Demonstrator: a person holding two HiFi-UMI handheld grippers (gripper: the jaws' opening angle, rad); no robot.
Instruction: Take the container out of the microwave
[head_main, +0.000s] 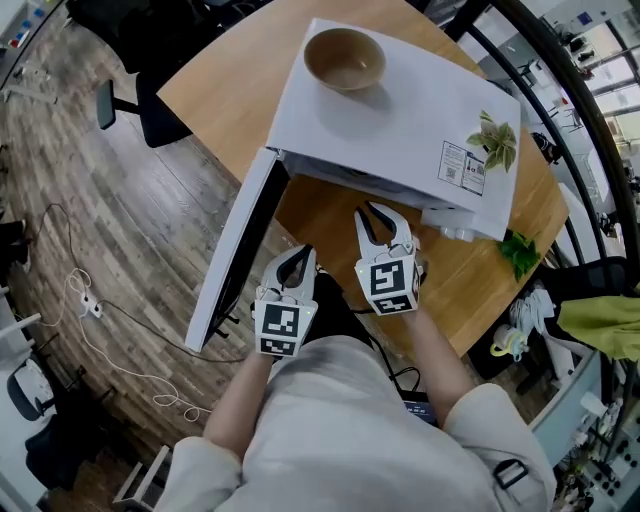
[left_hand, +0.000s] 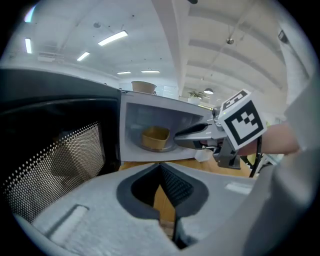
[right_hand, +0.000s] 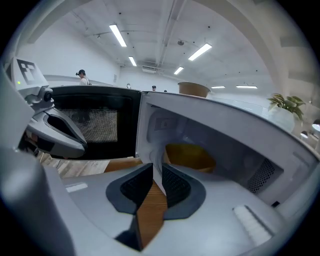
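Inside one microwave (head_main: 400, 110) — one yellow container (left_hand: 155, 138)

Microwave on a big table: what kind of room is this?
Probably an office or lab workroom, not a home kitchen: an office chair stands by the table, and long strip lights run overhead.

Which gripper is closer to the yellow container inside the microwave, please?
The right. The right gripper has its tips at the microwave's opening, in front of the yellow container; the left gripper sits farther back, beside the open door.
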